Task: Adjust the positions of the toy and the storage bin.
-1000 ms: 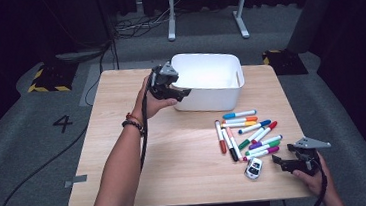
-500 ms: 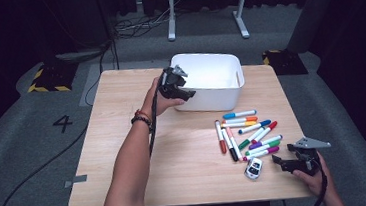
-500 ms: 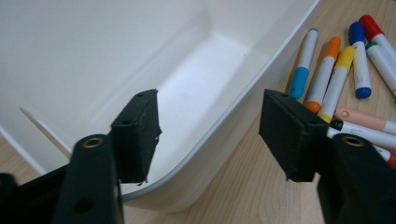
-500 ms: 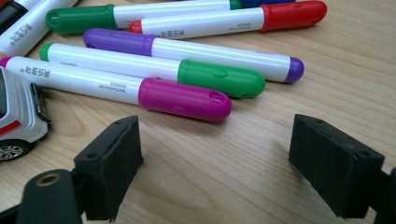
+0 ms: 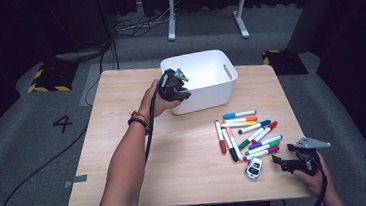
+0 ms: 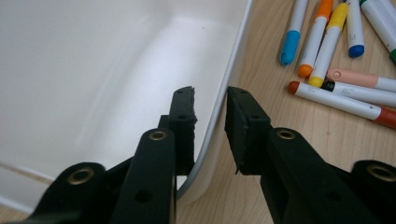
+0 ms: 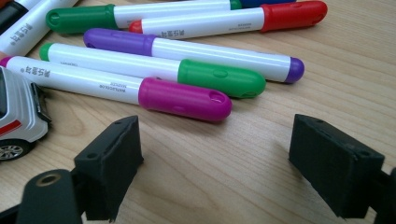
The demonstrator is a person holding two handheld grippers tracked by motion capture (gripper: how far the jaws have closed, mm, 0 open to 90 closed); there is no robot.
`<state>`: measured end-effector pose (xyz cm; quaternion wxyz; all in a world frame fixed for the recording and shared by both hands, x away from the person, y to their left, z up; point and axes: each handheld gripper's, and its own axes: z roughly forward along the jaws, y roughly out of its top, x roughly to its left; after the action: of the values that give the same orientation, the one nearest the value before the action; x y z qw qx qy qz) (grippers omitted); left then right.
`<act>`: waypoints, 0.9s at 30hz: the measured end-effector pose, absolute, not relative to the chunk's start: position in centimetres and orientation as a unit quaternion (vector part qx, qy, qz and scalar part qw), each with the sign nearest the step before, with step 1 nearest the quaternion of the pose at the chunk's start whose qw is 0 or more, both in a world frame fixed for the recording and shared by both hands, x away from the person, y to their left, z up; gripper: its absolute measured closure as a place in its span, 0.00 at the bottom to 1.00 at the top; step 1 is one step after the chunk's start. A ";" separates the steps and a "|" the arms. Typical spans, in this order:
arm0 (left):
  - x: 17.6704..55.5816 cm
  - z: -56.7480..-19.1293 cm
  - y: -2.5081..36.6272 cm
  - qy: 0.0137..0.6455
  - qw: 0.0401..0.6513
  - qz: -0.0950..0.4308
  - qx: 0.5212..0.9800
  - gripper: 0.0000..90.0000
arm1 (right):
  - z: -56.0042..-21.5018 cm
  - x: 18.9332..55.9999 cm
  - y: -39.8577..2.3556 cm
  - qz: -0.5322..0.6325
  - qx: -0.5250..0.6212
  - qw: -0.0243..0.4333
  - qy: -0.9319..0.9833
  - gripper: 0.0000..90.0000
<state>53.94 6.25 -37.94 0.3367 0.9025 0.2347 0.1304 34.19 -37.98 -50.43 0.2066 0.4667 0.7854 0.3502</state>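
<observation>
Left tool (image 6: 210, 100) has just been closing, now clamping the white bin (image 5: 220, 87) wall; right tool (image 7: 215, 158) is resting wide open, empty, well apart from the bin.

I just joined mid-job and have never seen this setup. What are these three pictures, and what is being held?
A person works with a hand-held gripper in each hand. The high view looks down on the table. The other two views ride on the grippers. The left hand-held gripper has just been closing its jaws over the rim of the white bin, one jaw inside, one outside. The right hand-held gripper rests open by the markers and a toy car, holding nothing.
</observation>
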 end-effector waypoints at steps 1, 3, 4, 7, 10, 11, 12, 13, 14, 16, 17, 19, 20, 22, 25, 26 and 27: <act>53.9 -37.9 6.3 0.235 0.337 0.130 0.903 0.85 | -50.4 34.2 -38.0 0.350 0.467 0.207 0.785 0.19; 53.5 -37.9 6.4 0.236 0.327 0.137 0.905 0.88 | -50.4 34.2 -38.0 0.350 0.467 0.207 0.786 0.19; 53.2 -37.9 6.4 0.236 0.324 0.144 0.905 0.88 | -50.4 34.2 -38.0 0.350 0.467 0.207 0.785 0.19; 52.1 -37.9 6.7 0.239 0.327 0.139 0.904 0.91 | -50.4 34.2 -38.0 0.350 0.467 0.207 0.785 0.19; 50.5 -38.1 6.8 0.256 0.330 0.136 0.898 0.91 | -50.4 34.2 -38.0 0.350 0.467 0.207 0.785 0.19; 50.3 -38.1 6.9 0.253 0.335 0.142 0.897 0.91 | -50.4 34.2 -38.0 0.350 0.467 0.207 0.785 0.19; 49.7 -38.2 7.0 0.258 0.335 0.148 0.894 0.91 | -50.4 34.2 -38.0 0.350 0.467 0.207 0.785 0.19; 49.3 -38.3 7.1 0.265 0.346 0.136 0.890 0.92 | -50.4 34.2 -38.0 0.350 0.467 0.207 0.785 0.19; 48.5 -38.4 7.2 0.271 0.351 0.136 0.886 0.92 | -50.4 34.2 -38.0 0.350 0.467 0.207 0.785 0.19; 47.8 -38.3 7.2 0.273 0.346 0.136 0.887 0.92 | -50.4 34.2 -38.0 0.350 0.467 0.207 0.785 0.19; 47.0 -38.5 7.1 0.277 0.354 0.137 0.883 0.92 | -50.4 34.2 -38.0 0.351 0.466 0.207 0.785 0.19; 46.0 -38.6 7.0 0.283 0.359 0.134 0.879 0.90 | -50.4 34.2 -38.0 0.350 0.467 0.207 0.786 0.19; 46.0 -38.6 7.0 0.283 0.359 0.134 0.879 0.88 | -50.4 34.2 -38.0 0.350 0.467 0.207 0.786 0.19; 45.0 -38.6 6.7 0.289 0.359 0.141 0.876 0.83 | -50.4 34.2 -38.0 0.350 0.467 0.207 0.785 0.19; 43.6 -38.6 6.4 0.289 0.352 0.150 0.878 0.79 | -50.4 34.2 -38.0 0.350 0.467 0.207 0.785 0.19; 42.9 -38.5 6.3 0.278 0.347 0.151 0.883 0.78 | -50.4 34.2 -38.0 0.350 0.467 0.207 0.785 0.19; 42.9 -38.5 6.3 0.278 0.347 0.151 0.883 0.77 | -50.4 34.2 -38.0 0.350 0.467 0.207 0.785 0.19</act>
<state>42.88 6.27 -38.51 0.3469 0.8831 0.2777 0.1505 34.19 -37.98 -50.43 0.2068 0.4667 0.7854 0.3501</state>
